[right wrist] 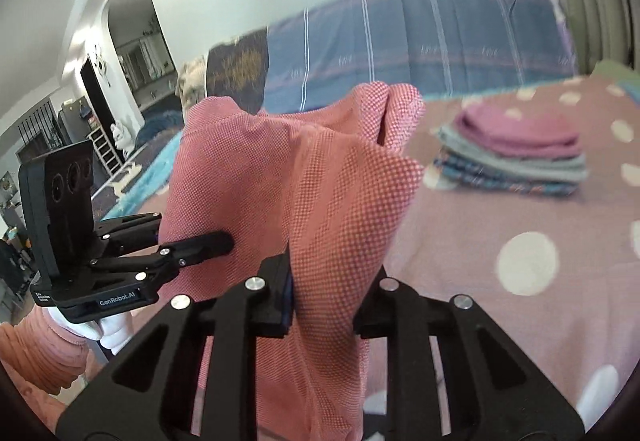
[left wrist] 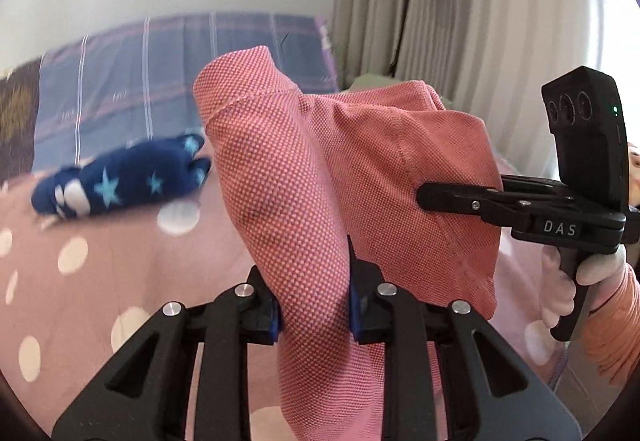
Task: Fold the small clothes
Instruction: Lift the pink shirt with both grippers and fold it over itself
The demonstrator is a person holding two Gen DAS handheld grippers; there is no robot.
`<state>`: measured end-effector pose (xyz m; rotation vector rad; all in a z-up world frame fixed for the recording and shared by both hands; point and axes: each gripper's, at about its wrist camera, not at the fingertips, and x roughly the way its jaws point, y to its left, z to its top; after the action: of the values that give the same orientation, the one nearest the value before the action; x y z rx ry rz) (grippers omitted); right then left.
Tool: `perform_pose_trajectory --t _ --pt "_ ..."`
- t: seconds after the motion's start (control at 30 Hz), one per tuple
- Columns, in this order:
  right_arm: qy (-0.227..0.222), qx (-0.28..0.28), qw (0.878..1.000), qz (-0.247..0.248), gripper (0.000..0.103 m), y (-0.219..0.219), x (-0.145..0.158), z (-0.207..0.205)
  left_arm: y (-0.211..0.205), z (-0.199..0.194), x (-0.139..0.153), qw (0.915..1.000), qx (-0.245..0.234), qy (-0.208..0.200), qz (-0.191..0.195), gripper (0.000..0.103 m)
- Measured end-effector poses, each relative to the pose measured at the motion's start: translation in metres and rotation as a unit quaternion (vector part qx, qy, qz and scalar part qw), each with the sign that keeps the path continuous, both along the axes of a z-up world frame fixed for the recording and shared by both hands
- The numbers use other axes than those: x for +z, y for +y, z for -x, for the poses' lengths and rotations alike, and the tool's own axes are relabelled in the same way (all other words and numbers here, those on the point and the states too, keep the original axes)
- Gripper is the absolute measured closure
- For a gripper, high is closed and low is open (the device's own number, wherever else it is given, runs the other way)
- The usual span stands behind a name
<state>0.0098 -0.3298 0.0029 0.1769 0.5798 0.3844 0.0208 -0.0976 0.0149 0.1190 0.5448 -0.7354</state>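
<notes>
Left wrist view: your left gripper (left wrist: 316,305) is pinching a fold of the pink garment (left wrist: 280,169), cloth bunched tight between the blue pads (left wrist: 355,315). The garment hangs lifted off the bed (left wrist: 72,281), draped across to your right gripper (left wrist: 424,197), which bites into its far side. Open room on the left: bare dotted bedsheet all the way to the navy star-print garment (left wrist: 120,181), which lies crumpled and well apart. Beyond it, a blue plaid pillow (left wrist: 160,81) against the wall. Curtain (left wrist: 460,21) closes off the right.

Right wrist view: your right gripper (right wrist: 320,305) clamps the same pink garment (right wrist: 320,181); one finger is buried under cloth. Your left gripper (right wrist: 224,241) presses in from the left, held by a white-gloved hand (right wrist: 108,329) with a ribbed peach sleeve (right wrist: 44,353). Free sheet to the right; a stack of folded clothes (right wrist: 516,157) sits near the bed's far edge.

The pink cloth is a coarse pique weave, with a stitched hem visible. The sheet is dusty pink with white dots.
</notes>
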Motion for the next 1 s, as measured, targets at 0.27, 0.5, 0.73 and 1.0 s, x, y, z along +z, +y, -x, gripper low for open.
perform_pose_trajectory --t 0.27,0.5,0.73,1.0 --pt "-0.077 -0.048 0.995 0.029 0.082 -0.021 0.042 0.075 -0.04 0.048 0.032 0.9972 -0.052 -0.053 0.004 0.079" --pt "-0.1 -0.101 0.989 0.032 0.082 -0.056 0.049 0.126 -0.093 0.075 0.04 0.9922 -0.109 -0.059 0.0 0.079" --pt "-0.101 -0.173 0.98 0.024 0.082 -0.12 0.048 0.171 -0.171 0.089 0.047 0.9833 -0.172 -0.059 -0.001 0.079" --pt "-0.087 -0.258 0.962 0.034 0.082 -0.2 0.05 0.187 -0.279 0.089 0.052 0.9717 -0.231 -0.047 -0.009 0.079"
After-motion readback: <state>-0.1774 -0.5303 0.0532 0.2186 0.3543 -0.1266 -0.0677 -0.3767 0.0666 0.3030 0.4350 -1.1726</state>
